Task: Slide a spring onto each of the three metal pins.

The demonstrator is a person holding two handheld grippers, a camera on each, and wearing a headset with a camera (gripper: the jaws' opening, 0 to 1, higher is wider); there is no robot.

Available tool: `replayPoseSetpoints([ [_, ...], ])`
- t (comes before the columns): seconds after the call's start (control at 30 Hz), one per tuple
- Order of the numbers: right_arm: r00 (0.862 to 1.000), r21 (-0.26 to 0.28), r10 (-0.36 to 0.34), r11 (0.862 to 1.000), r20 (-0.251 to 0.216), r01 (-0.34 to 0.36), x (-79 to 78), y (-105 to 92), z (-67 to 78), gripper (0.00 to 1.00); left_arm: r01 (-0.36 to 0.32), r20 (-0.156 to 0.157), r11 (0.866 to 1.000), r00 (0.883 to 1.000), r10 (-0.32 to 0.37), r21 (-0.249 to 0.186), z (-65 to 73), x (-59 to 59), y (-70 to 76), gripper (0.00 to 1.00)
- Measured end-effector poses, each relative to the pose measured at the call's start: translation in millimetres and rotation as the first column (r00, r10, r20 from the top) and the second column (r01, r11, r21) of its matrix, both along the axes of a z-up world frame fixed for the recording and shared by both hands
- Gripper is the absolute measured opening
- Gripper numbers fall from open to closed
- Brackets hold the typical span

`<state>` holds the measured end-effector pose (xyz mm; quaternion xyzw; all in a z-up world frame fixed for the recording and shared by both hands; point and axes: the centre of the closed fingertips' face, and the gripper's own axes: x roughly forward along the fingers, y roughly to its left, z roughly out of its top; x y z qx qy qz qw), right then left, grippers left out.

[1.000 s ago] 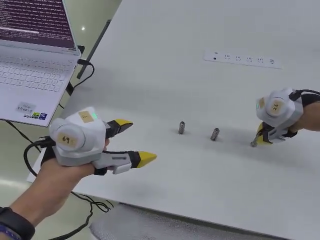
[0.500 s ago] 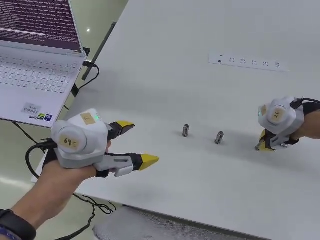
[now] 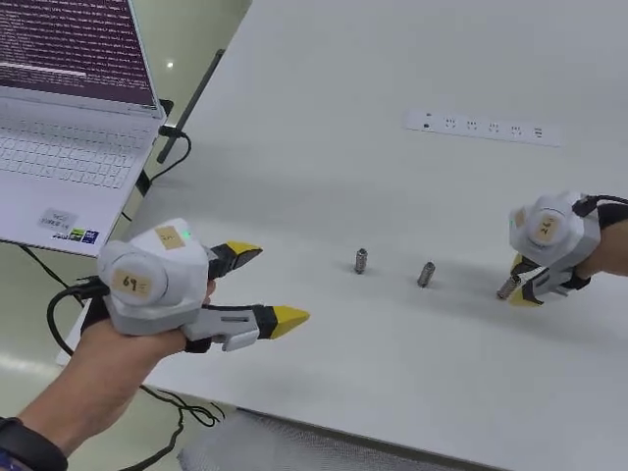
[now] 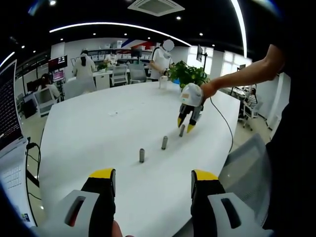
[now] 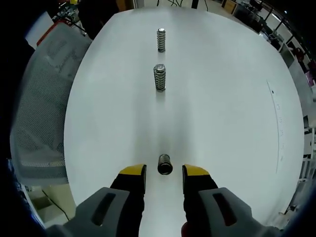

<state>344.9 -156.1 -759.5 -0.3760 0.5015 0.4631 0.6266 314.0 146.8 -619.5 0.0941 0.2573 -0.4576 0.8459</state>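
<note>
Three small metal pins stand in a row on the white table, each with a coil spring around it: the left spring (image 3: 361,260), the middle spring (image 3: 426,274) and the right spring (image 3: 507,287). My right gripper (image 3: 520,285) sits at the right spring (image 5: 164,164), which stands just ahead of and between its yellow fingertips without touching them; the jaws are open. Beyond it the middle spring (image 5: 159,77) and the left spring (image 5: 161,39) line up. My left gripper (image 3: 270,285) hovers open and holding nothing near the table's front edge, well left of the row (image 4: 141,155).
An open laptop (image 3: 69,147) lies at the far left with cables (image 3: 167,147) beside it. A white power strip (image 3: 486,128) lies at the back of the table (image 3: 324,128). A mesh chair back (image 3: 294,446) stands below the front edge. People stand at desks far off.
The right gripper stays at the right spring with only a slight shift. The left gripper holds its place, open. The head camera has moved a little.
</note>
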Motion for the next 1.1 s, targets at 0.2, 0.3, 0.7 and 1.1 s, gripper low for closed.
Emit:
replayPoseSetpoints([
  [0.2, 0.998, 0.032, -0.046, 0.998, 0.035, 0.045, 3.6, -4.0, 11.1, 0.31, -0.001, 0.006, 1.0, 1.0, 0.001, -0.003, 2.5, 1.3, -2.0, 0.58],
  [0.3, 0.995, 0.065, -0.093, 0.994, 0.047, 0.089, 4.2, -5.0, 15.8, 0.33, -0.004, 0.006, 1.0, 1.0, 0.004, -0.008, 3.2, 1.6, -2.2, 0.58],
  [0.7, 0.968, 0.18, -0.241, 0.957, 0.069, 0.225, 0.6, -11.6, 19.8, 0.35, 0.001, 0.011, 1.0, 1.0, -0.001, -0.008, 6.5, 0.3, -7.7, 0.57],
  [1.1, 0.91, 0.313, -0.402, 0.881, 0.098, 0.355, -1.1, -13.7, 33.3, 0.37, -0.013, 0.012, 1.0, 1.0, 0.013, -0.013, 9.5, 2.4, -7.3, 0.58],
])
